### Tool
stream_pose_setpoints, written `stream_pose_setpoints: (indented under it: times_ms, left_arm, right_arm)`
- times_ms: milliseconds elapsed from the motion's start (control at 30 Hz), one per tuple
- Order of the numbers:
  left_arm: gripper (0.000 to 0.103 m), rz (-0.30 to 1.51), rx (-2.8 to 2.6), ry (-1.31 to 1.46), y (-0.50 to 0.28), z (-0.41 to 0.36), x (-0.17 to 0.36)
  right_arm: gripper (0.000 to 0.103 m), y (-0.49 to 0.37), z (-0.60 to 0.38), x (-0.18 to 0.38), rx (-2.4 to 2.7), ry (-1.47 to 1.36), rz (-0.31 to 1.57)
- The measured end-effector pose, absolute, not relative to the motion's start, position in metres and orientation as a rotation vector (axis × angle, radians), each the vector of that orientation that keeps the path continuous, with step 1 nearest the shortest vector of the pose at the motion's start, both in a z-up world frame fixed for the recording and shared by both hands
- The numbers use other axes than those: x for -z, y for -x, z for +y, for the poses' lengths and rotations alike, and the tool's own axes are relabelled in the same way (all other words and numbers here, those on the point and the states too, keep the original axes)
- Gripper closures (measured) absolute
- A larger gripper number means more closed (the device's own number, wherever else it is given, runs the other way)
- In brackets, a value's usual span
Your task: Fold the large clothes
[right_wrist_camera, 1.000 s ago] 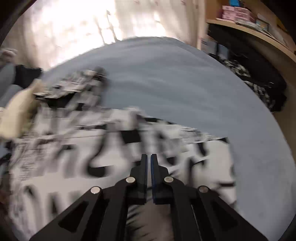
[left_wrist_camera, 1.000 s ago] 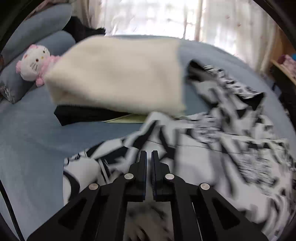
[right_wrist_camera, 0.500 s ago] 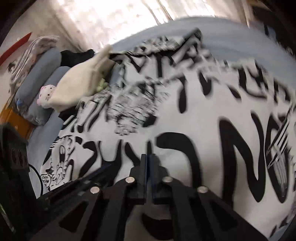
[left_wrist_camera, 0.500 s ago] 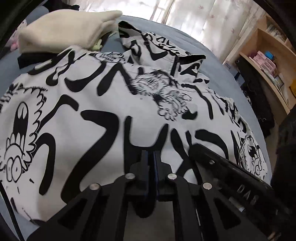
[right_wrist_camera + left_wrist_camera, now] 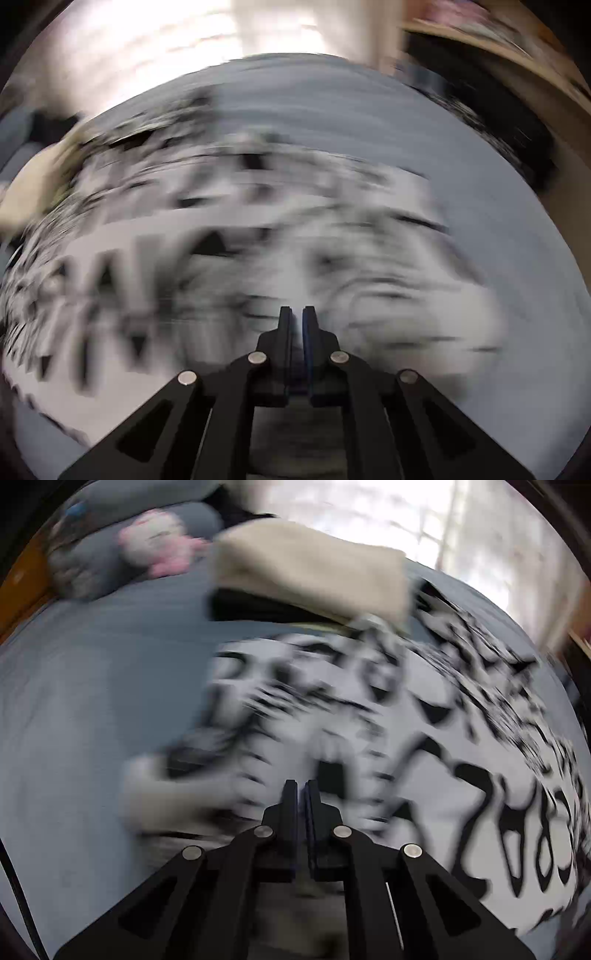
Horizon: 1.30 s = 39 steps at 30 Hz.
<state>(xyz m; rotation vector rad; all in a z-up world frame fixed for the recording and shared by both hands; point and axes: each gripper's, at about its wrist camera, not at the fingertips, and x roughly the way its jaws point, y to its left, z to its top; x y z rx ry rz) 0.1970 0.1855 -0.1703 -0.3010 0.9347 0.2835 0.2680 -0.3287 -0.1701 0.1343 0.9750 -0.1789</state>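
Shirt (image 5: 424, 738) on bed (image 5: 92, 701) looked light, soft, floppy; best pinched at hem corners. Left hand-held gripper (image 5: 301, 794) and right hand-held gripper (image 5: 296, 319) both nearly closed; blur hid any cloth between.

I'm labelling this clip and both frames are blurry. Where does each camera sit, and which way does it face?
Left wrist: sits on the left tool, looking forward along its closed fingers over the black-and-white printed garment toward a folded cream cloth, a pink plush toy and the window.
Right wrist: sits on the right tool, fingers nearly closed, facing across the same garment and the grey-blue bed toward a wooden shelf.
Shared: the garment, bed and cream cloth; motion blur hides finer detail.
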Motion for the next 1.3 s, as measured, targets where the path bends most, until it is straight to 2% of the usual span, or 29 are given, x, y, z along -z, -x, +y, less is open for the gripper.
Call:
stream_pose_setpoints:
  times_ms: [100,267,367,500,633,800,1067,1300]
  left_arm:
    - [0.102,0.927,-0.281,0.355,-0.19,0.209,0.172]
    - [0.102,0.934,-0.318,0.289,-0.191,0.2,0.171]
    - [0.102,0.937,-0.317,0.329,-0.192,0.202,0.168]
    - [0.102,0.955,-0.296,0.399,-0.191,0.209,0.168]
    - [0.1,0.975,-0.278,0.429,-0.186,0.21,0.158]
    - [0.092,0.98,-0.288,0.391,-0.176,0.207,0.144]
    - [0.057,0.962,-0.272,0.308,-0.164,0.198,0.111]
    - [0.052,0.966,-0.193,0.189,-0.193,0.18,0.075]
  right_arm:
    - [0.103,-0.248,-0.376,0.163,0.164,-0.301,0.94]
    - [0.103,-0.244,-0.374,0.158,0.239,-0.241,0.937]
    - [0.098,-0.251,-0.366,0.163,0.26,-0.189,0.968]
    - [0.079,-0.25,-0.362,0.169,0.23,-0.2,0.973]
    - [0.065,-0.248,-0.354,0.167,0.236,-0.191,0.96]
    - [0.057,-0.25,-0.347,0.165,0.265,-0.215,0.968]
    - [0.055,-0.258,-0.338,0.166,0.286,-0.16,1.03]
    - [0.055,-0.276,-0.32,0.163,0.288,-0.023,1.163]
